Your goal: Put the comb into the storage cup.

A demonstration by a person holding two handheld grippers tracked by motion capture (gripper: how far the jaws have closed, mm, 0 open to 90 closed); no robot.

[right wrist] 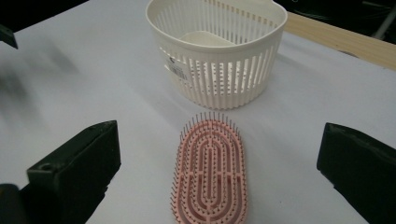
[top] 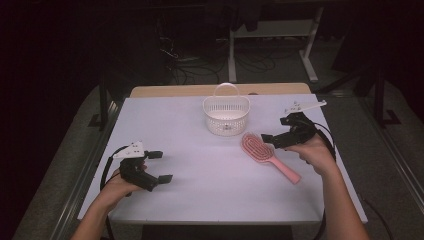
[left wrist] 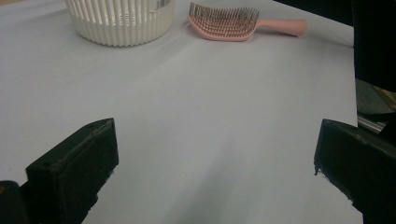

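Lying bristles-up on the white table (top: 200, 190), the pink plastic hairbrush (top: 269, 156) runs lengthwise from its head beside the white slatted basket (top: 226, 116); the right gripper (top: 274, 140), jaws wide apart, hovers at that head, while the left gripper (top: 159, 166), also open, sits well apart.

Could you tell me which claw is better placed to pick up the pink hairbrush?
The right claw. It hangs open just beside the pink hairbrush, whose head lies between its jaws in the right gripper view. The left claw, also open, sits far across the table.
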